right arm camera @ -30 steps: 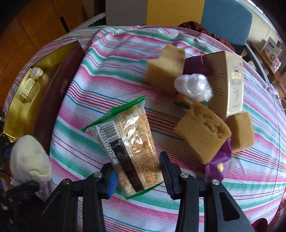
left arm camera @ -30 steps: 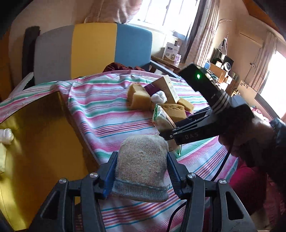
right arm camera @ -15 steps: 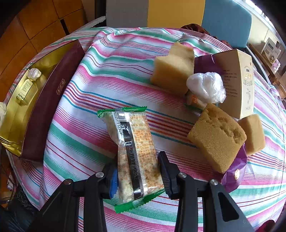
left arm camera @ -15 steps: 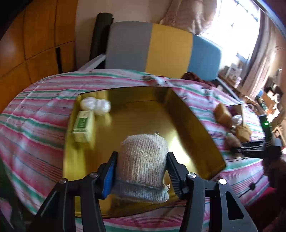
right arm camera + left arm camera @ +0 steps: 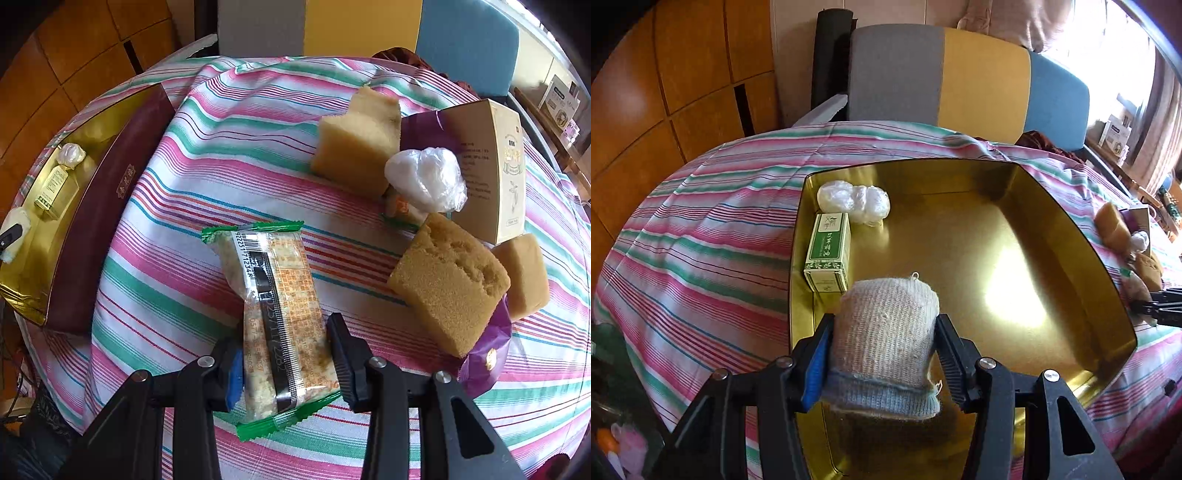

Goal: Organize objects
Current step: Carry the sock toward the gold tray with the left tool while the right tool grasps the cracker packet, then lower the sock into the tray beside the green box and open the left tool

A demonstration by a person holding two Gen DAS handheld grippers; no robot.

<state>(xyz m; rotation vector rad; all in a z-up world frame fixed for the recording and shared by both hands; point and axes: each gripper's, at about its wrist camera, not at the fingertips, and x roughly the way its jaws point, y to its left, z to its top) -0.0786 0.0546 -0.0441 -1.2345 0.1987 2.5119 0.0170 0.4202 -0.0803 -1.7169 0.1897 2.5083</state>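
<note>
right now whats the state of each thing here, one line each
left gripper: shut on the knitted roll
knitted roll: held over the gold box, above its near part
gold box: open, lidless
green carton: lying flat in the box, sealed
plastic wads: in the box's far left corner
right gripper: fingers shut on the snack pack
snack pack: sealed, gripped at its near end
cream carton: closed, on the tablecloth

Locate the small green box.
Left wrist view: the green box lies inside the gold tray, against its left wall, just below the plastic-wrapped bundles.
</note>
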